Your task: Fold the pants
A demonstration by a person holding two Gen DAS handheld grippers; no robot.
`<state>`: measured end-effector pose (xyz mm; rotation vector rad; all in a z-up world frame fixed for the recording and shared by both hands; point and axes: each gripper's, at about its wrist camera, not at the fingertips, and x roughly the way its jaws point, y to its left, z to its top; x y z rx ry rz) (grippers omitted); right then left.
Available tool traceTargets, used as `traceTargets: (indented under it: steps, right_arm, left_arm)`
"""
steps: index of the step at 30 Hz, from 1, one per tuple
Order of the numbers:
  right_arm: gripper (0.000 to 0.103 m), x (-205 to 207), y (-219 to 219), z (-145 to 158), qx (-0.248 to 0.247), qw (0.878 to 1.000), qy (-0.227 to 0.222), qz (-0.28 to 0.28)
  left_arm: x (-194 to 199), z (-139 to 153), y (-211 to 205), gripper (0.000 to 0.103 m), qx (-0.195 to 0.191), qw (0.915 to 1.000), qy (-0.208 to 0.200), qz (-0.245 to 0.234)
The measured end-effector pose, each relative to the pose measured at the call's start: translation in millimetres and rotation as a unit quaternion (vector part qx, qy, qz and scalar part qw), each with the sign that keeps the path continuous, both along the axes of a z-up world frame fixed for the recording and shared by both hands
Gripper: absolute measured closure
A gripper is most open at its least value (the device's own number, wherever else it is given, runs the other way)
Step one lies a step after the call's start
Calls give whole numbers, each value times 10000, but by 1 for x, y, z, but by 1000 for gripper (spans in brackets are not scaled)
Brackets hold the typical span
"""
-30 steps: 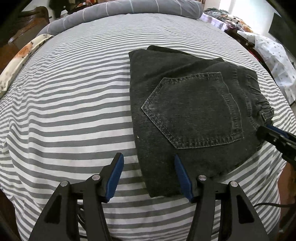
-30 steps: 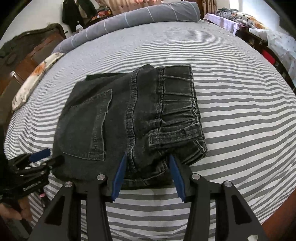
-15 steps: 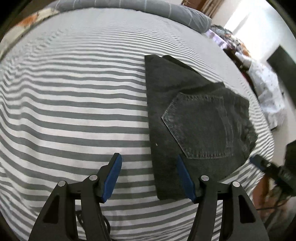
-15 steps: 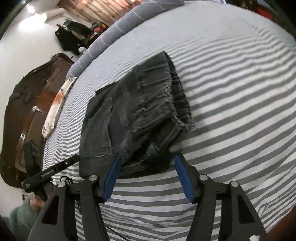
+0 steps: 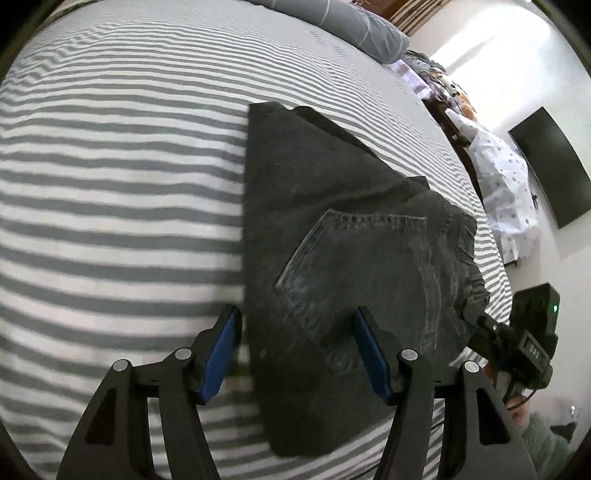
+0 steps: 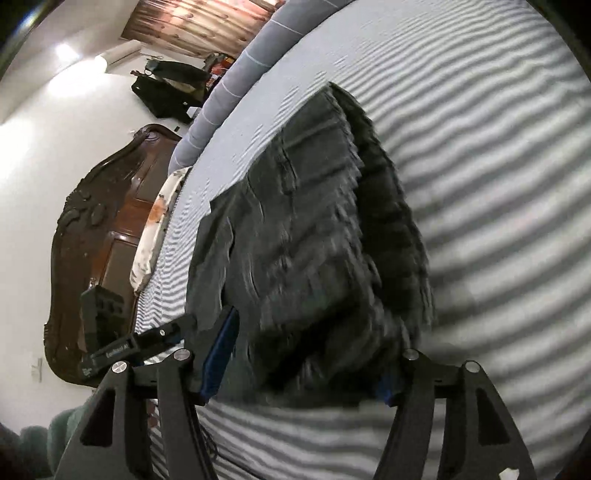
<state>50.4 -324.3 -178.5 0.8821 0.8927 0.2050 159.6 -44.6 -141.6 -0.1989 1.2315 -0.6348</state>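
Black denim pants (image 5: 351, 240) lie folded into a compact rectangle on the striped bed sheet (image 5: 110, 184), back pocket up. My left gripper (image 5: 295, 321) is open over the fold's near left part. Its left pad sits at the pants' left edge and dark fabric fills the gap. The right gripper's tip (image 5: 476, 317) shows at the pants' right edge. In the right wrist view, blurred, the waistband end of the pants (image 6: 314, 240) bulges between the opening jaws of my right gripper (image 6: 299, 332). The fabric hides its right fingertip. The left gripper (image 6: 177, 328) shows at the pants' left side.
A grey bolster (image 5: 351, 22) lies along the far end of the bed. A dark wooden headboard (image 6: 99, 221) and a patterned pillow (image 6: 155, 221) stand at the left. A dark screen (image 5: 546, 166) hangs on the right wall. The person's green sleeve (image 5: 543, 435) shows low.
Both grippers rolled and came closer to the pants. The left one shifted right, so its fingers now straddle the near left edge. The right gripper's jaws widened around the waistband end.
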Motion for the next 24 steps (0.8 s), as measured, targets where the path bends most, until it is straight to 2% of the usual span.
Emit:
traceTargets:
  steps: [3,4,6,9,10,13,15,20,24]
  right_arm:
    - [40,21,1,0,-42,10000,-46,78]
    - [43,27,1,0,-5,10000,-37,70]
    - [66,37,2,0,-6,9999,87,65]
    - [73,39,9,6,-142,9997,160,108]
    - [73,39,12,12,-220,9995,167,130]
    - [75,37,22,30,-280,9995,89,115]
    - [76,41,32,47,-338,9993,-5,154]
    - [76,59,60,86,-478,9969,-328,541]
    - [76,89,81,101,-494,9949,-490,729]
  left_arm:
    - [8,-2,-7,41,-14,10000,29,64]
    - [10,-2,-8,41,-25,9999,38,101]
    - [13,-2,-10,41,-53,9998,80,181]
    - [10,0,-4,64,15,9996,1,270]
    - [9,1,-1,71,-28,9996,-9,283]
    - [5,10,4,82,-163,9993,-118,328]
    - [2,18,3,86,-214,9992,-222,265]
    - [1,45,8,87,-297,9982,-476,189]
    - [16,65,33,87,-275,9959,-772,395]
